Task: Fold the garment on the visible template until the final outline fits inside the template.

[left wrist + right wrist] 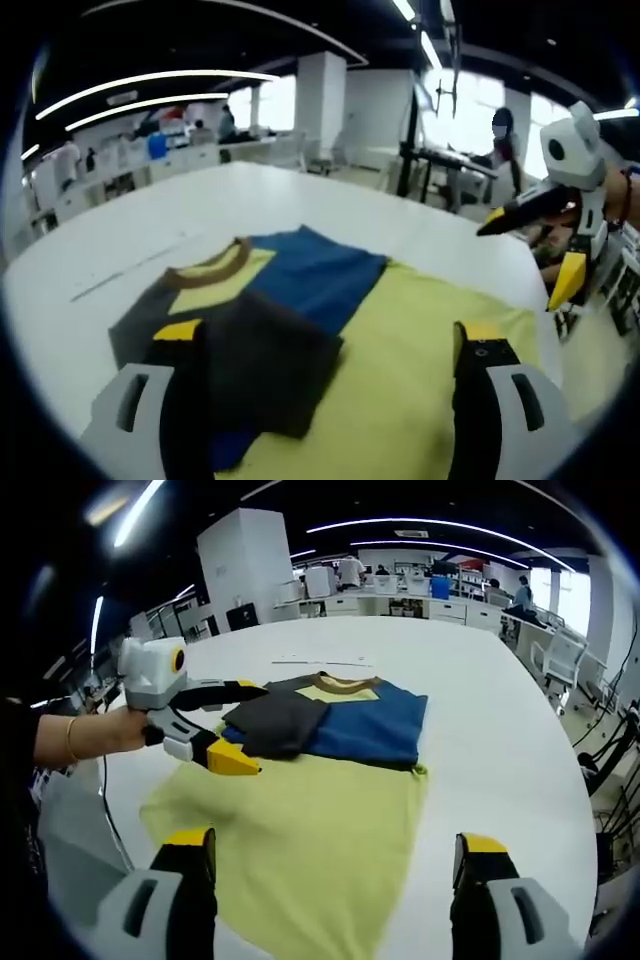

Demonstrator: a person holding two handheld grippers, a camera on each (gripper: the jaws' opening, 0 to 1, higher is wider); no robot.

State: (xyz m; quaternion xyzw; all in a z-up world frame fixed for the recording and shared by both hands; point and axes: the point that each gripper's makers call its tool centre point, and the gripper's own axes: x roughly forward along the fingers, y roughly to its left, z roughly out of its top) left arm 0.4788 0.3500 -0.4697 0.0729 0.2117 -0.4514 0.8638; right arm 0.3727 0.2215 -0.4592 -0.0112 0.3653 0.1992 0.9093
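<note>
While the garment lies part-folded on the white table, the items run, near to far:

- Right gripper (325,865): jaws set wide apart, holding nothing, poised above the near hem of the garment.
- Left gripper (325,350): jaws likewise wide and empty in its own view, over the grey sleeve; in the right gripper view it enters from the left, held in a person's hand (105,730), its yellow-tipped fingers spread just above the cloth.
- Garment (300,810): a T-shirt, yellow lower body, blue across the chest, grey sleeves, brown collar. It lies flat, well within the table's edges. One grey sleeve (275,723) is turned in over the blue and yellow; the far side edge appears straight, possibly tucked too.
- Table (500,700): white. A thin line shows beyond the collar; whether it belongs to the template cannot be told, and no outline shows around the shirt.
- Judgement: sleeve folds look done or nearly so; the long yellow body is still unfolded, so the lengthwise fold remains.
- Background: desks, chairs, people.
</note>
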